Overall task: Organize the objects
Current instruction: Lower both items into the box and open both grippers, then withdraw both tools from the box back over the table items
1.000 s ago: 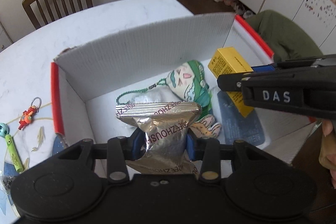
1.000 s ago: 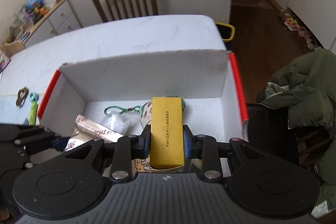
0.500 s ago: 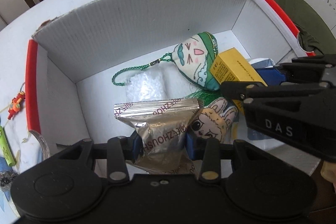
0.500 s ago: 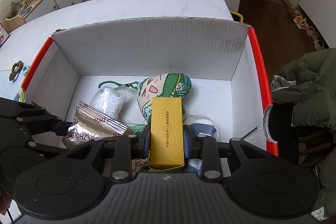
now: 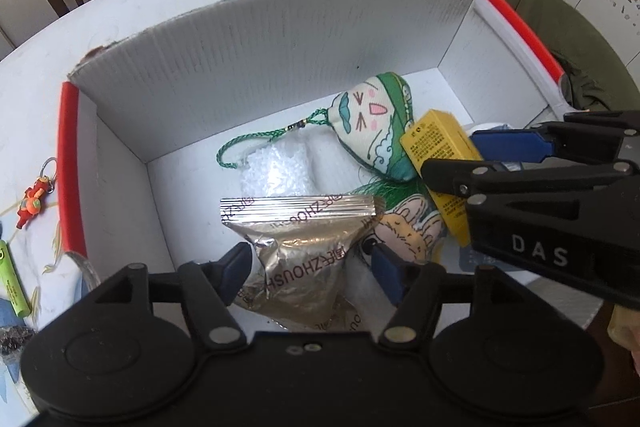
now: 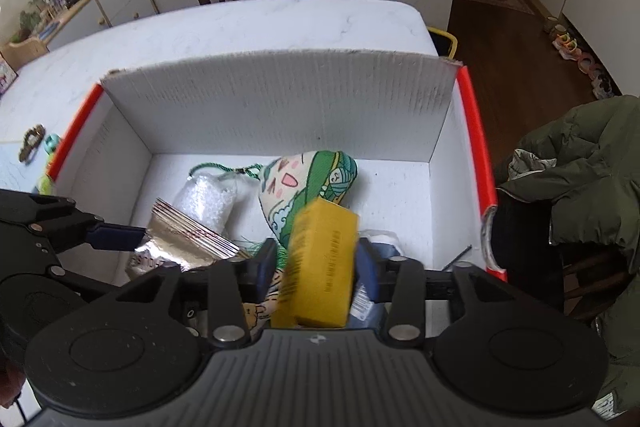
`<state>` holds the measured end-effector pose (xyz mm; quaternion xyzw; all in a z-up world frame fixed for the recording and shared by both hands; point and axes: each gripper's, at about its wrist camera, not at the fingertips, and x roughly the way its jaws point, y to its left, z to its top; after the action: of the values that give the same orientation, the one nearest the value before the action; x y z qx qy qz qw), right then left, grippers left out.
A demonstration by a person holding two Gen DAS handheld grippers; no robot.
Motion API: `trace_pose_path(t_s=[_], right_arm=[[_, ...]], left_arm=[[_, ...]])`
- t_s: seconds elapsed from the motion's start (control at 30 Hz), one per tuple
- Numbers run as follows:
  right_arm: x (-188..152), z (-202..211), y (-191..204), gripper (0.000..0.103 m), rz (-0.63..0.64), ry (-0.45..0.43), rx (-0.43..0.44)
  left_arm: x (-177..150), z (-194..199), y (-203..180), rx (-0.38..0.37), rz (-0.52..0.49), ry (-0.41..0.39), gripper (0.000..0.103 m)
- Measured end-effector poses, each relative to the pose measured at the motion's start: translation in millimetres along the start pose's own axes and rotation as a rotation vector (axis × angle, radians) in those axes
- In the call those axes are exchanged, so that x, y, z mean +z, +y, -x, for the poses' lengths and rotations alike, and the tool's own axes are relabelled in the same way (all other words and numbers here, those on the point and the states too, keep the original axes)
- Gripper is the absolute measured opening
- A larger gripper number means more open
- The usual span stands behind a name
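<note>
Left wrist view. Left claw (image 5: pixel 312 261) spread wide; the blue pads stand clear of the foil packet (image 5: pixel 298 247) on both sides, so the packet is released, not gripped. It sits between the fingers inside the white box (image 5: pixel 120 195), crimped top edge up and leaning away from the claw. Judged light and crinkly, with slick foil and soft contents; best taken low across the body, since the crimp would fold. Ahead of the claw lie a bag of white pellets (image 5: pixel 276 173) and a green plush charm (image 5: pixel 376 127) with a cord loop. To the claw's right, the right claw (image 5: pixel 500 151) reaches in alongside the yellow carton (image 5: pixel 438 147).

Right wrist view. Right claw (image 6: pixel 318 263) also parted; the yellow carton is tilted and motion-blurred between the pads, apparently loose and dropping toward the box floor. Whether either pad touches it, I cannot tell. Judged stiff cardboard, light, with flat faces: grip across the two broad sides. The plush charm lies just beyond the claw, the foil packet to its left beside the left claw. A green jacket (image 6: pixel 580 187) hangs off to the right, outside the box. The desk (image 6: pixel 240 31) carries the box.
</note>
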<state>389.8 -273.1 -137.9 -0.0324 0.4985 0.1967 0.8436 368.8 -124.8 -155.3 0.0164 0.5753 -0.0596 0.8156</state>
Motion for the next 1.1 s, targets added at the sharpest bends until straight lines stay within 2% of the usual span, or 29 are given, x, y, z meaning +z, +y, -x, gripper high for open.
trace_pose_path(t_s=[0.23,0.5,0.8,0.93,1.1], right_arm=[[-1.5,29.3,-0.8,0.050,-0.020,-0.055,0.028],[-9.8,68.0,2.8,0.051,-0.035,-0.125,0.065],[-19.9,112.5,20.0,0.053,-0.003,-0.223,0.085],[-26.0,128.4,31.5,0.054,0.024,-0.264,0.077],[-35.5,140.5,49.0,0.061,0.029,-0.286,0.096]], left_arm=[[-6.3,22.8,0.7,-0.021,0.003,-0.052,0.066],[-10.4,56.2,-6.9,-0.025,-0.020,-0.172,0.071],[-36.2,113.2,7.7,-0.045,0.009,-0.291,0.072],[-50.6,137.8,18.5,-0.055,0.034,-0.339,0.075],[-67.6,163.0,36.2,-0.051,0.046,-0.402,0.080]])
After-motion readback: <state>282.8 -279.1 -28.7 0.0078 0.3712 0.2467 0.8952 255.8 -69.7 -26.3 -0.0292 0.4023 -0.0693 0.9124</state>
